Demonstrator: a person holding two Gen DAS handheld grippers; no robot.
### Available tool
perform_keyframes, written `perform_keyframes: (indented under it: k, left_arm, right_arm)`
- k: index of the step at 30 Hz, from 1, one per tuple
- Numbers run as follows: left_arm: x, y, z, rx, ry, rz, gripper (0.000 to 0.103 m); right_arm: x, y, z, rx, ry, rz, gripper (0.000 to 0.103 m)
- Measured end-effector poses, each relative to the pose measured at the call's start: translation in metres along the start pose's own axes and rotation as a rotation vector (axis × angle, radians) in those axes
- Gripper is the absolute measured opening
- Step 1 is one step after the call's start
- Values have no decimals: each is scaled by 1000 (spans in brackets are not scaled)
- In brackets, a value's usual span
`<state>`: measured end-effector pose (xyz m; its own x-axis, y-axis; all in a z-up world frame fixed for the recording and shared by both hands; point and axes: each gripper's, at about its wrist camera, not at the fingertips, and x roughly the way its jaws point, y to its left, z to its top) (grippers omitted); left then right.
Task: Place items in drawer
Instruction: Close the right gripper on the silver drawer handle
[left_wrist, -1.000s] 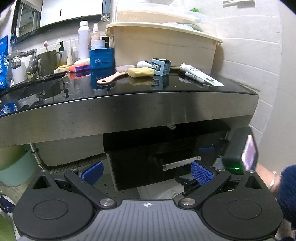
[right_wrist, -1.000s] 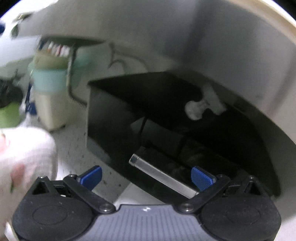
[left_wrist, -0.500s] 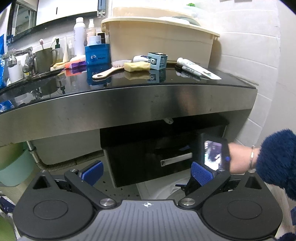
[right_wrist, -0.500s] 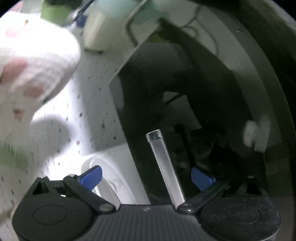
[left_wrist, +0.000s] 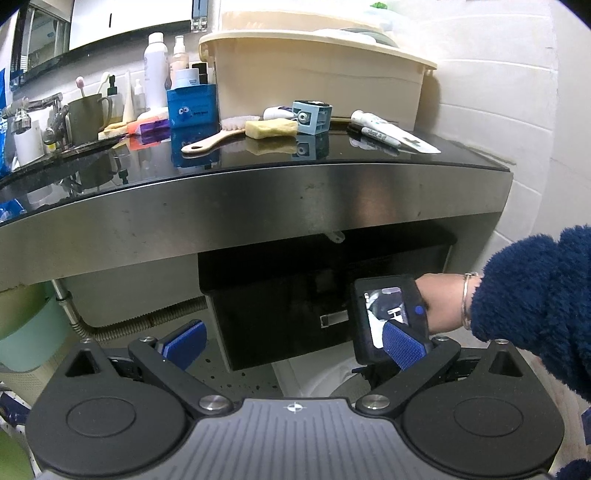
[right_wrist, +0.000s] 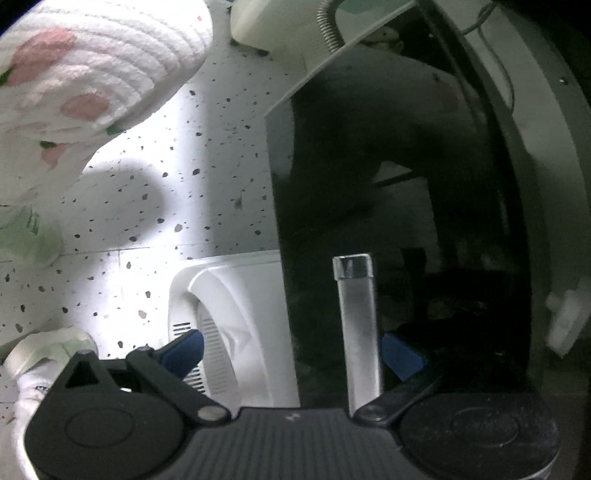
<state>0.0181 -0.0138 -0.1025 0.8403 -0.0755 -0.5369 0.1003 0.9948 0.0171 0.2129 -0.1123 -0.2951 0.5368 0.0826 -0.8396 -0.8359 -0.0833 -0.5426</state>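
Drawer (left_wrist: 314, 317) sits shut under the counter's right end, items such as brush (left_wrist: 218, 134) and tube (left_wrist: 391, 131) lie on top, so the right gripper (right_wrist: 291, 350), jaws spread astride the handle (right_wrist: 358, 332), should clamp squarely before pulling, while the left gripper (left_wrist: 295, 343) hangs open and empty.

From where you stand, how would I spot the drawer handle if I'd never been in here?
Find the black countertop with its steel front edge; beneath it hangs a black drawer. On the drawer's front sits the handle, a short silver bar. It is the only bright metal on that dark face.
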Motion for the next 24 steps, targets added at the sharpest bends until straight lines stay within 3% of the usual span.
perform_keyframes:
  k: [13,24]
  left_arm:
    - [1,-2,-1,13,16,-14,103]
    - [-1,-2,0,22,19,-15,103]
  right_arm:
    - [15,-3,8,-3,27,29,103]
    - [19,-3,11,15,31,2,103]
